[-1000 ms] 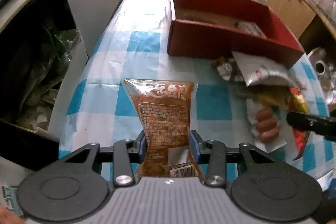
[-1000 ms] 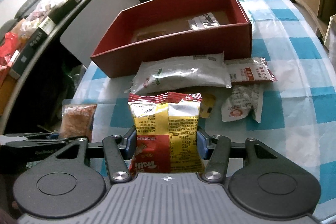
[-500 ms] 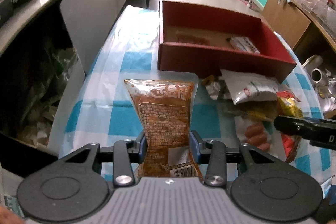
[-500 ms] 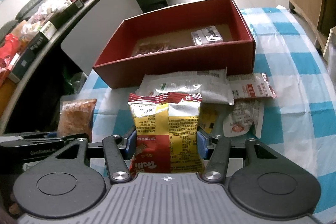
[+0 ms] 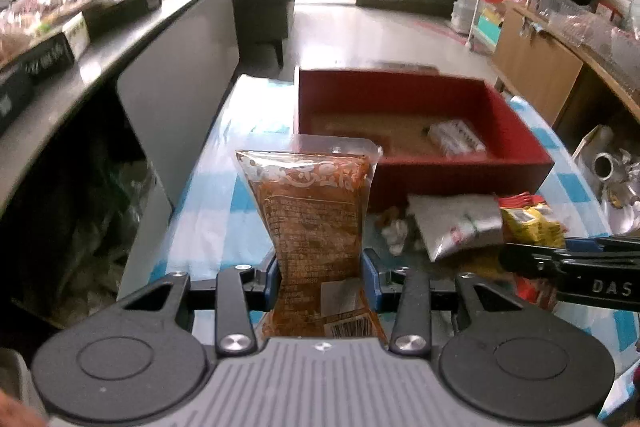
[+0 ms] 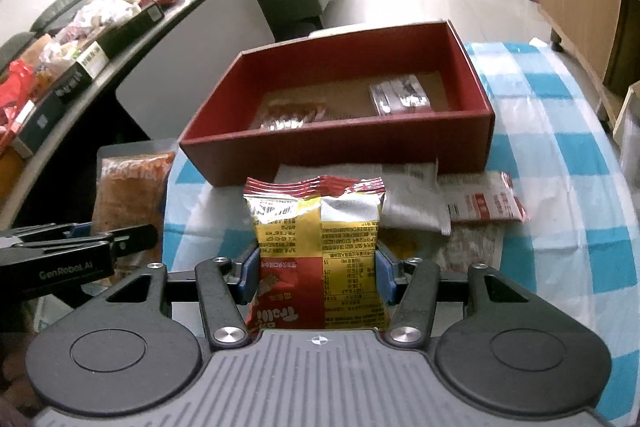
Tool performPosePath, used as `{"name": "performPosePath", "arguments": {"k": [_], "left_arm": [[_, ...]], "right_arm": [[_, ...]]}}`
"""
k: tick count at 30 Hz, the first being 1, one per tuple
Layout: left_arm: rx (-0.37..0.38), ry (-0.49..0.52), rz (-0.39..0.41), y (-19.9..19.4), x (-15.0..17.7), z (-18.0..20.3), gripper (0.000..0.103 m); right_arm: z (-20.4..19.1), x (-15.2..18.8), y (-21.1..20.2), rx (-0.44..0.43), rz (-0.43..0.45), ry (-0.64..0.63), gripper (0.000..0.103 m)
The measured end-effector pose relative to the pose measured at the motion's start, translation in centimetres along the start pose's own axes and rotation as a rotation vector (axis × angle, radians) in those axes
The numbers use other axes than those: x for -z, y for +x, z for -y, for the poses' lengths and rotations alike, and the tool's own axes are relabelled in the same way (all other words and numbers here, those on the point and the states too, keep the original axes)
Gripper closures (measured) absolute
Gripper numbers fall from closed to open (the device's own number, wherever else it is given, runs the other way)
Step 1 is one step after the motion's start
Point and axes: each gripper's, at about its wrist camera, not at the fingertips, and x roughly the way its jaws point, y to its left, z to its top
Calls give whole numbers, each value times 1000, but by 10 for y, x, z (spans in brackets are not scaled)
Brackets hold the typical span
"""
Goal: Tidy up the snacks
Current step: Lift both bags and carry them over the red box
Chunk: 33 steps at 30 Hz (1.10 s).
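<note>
The left gripper (image 5: 322,273), clamped on the brown pouch (image 5: 316,227), has lifted it clear of the bench (image 5: 208,219), the right gripper (image 6: 316,269) holds the yellow bag (image 6: 318,251), both bound for the red box (image 6: 400,143) beyond.

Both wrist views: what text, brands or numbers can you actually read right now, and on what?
"GenRobot.AI": side of the black left gripper, seen in the right wrist view.
"DAS", cut off by the picture edge: side of the black right gripper, seen in the left wrist view.
Print on the orange-brown snack pouch and the yellow-and-red snack bag: too small to read.
</note>
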Motion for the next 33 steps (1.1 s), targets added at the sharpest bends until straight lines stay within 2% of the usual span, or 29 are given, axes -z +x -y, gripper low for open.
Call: {"name": "performPosePath", "arguments": {"k": [16, 33], "left_arm": [[6, 20, 113, 5, -44, 20, 68], [14, 67, 142, 34, -82, 43, 68]], "right_arm": [[-1, -31, 2, 11, 74, 3, 40], [12, -72, 16, 43, 132, 31, 40]]}}
